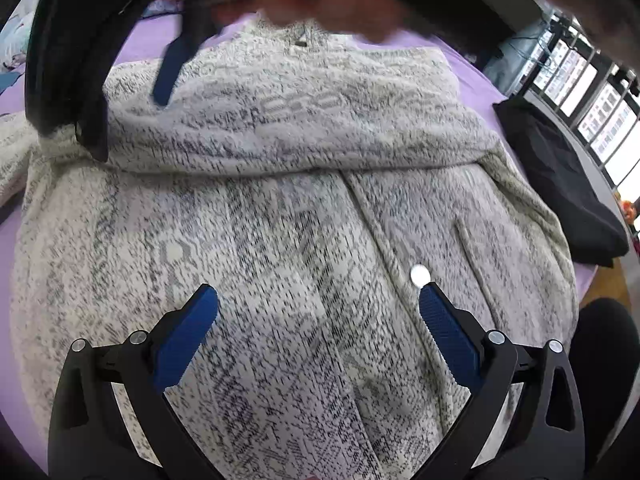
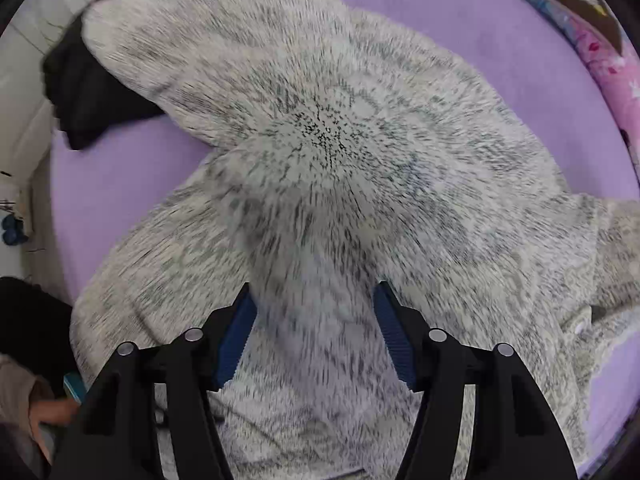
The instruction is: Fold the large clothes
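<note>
we have the speckled grey cardigan (image 1: 280,208) spread on the purple bed (image 2: 460,12), mid-fold. left gripper (image 1: 318,308) gapes empty; right gripper (image 2: 316,312) straddles a raised fold, pads apparently loose. next: regrip an edge.

The grey-and-cream speckled knit cardigan (image 1: 304,208) looks fuzzy and soft, with one glossy white round button (image 1: 420,275). The lilac bedsheet (image 2: 472,36) under it is smooth matt cloth. The folded black garment (image 1: 568,184) is matt fabric. Both grippers are matt black plastic with ribbed blue pads (image 2: 394,340) and shiny metal pins (image 1: 496,337).
</note>
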### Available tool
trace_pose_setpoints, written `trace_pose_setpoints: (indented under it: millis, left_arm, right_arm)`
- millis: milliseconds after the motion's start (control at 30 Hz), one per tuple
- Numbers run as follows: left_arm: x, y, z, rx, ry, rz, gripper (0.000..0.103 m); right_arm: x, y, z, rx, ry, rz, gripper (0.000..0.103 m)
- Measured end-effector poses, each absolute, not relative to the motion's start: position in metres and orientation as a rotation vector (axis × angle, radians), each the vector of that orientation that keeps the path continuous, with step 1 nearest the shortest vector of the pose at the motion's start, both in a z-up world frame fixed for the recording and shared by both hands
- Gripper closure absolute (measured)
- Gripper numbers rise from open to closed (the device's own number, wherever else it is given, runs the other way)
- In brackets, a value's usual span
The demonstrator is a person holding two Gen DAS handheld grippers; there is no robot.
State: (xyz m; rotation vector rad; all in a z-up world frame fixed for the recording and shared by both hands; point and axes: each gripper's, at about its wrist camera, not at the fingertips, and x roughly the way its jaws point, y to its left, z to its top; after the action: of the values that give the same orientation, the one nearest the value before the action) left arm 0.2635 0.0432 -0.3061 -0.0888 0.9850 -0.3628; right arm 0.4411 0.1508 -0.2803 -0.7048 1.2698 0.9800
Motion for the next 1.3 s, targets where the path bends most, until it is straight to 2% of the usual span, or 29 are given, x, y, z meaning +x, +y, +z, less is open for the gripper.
trace_pose_setpoints:
  millis: [33,100,233,333,500,700,767,800,833,867,933,1033,1300]
  left_arm:
    - [0.266,0.044,-0.303,-0.084,0.981,-0.358,0.006]
    - [0.272,0.046,-0.292,-0.077,0.957,-0.36,0.006]
    - [0.288,0.049,-0.26,-0.049,0.85,-0.348,0.006]
    - [0.308,0.056,-0.245,-0.071,0.783,-0.325,0.006]
    - [0.355,0.068,-0.254,-0.141,0.802,-0.24,0.006]
    - [0.383,0.081,-0.277,-0.226,0.865,-0.182,0.006]
    - [0.383,0.079,-0.283,-0.218,0.875,-0.186,0.006]
    - [0.385,0.073,-0.285,-0.186,0.883,-0.189,0.006]
    - [0.385,0.07,-0.287,-0.169,0.885,-0.191,0.006]
    - [0.384,0.067,-0.289,-0.154,0.887,-0.198,0.006]
    - [0.387,0.062,-0.293,-0.134,0.897,-0.203,0.006]
    - [0.388,0.05,-0.295,-0.073,0.895,-0.207,0.006]
    - [0.393,0.023,-0.305,0.014,0.925,-0.212,0.006]
  right_arm:
    - [0.442,0.14,-0.27,-0.682,1.246,0.984,0.017]
    - [0.447,0.095,-0.232,-0.611,1.154,0.974,0.013]
    - [0.481,-0.022,-0.189,-0.562,1.064,0.789,0.011]
    - [0.526,-0.128,-0.184,-0.474,1.09,0.53,0.011]
    - [0.566,-0.261,-0.209,-0.155,1.163,0.31,0.011]
    - [0.589,-0.309,-0.278,0.19,1.254,0.335,0.011]
    - [0.591,-0.305,-0.292,0.285,1.267,0.368,0.016]
    - [0.594,-0.305,-0.298,0.328,1.275,0.384,0.026]
    - [0.6,-0.308,-0.308,0.392,1.295,0.412,0.048]
    - [0.599,-0.299,-0.316,0.435,1.311,0.435,0.059]
    - [0.6,-0.294,-0.315,0.447,1.309,0.48,0.074]
    - [0.603,-0.274,-0.3,0.351,1.286,0.521,0.084]
    - [0.618,-0.261,-0.255,0.172,1.249,0.561,0.088]
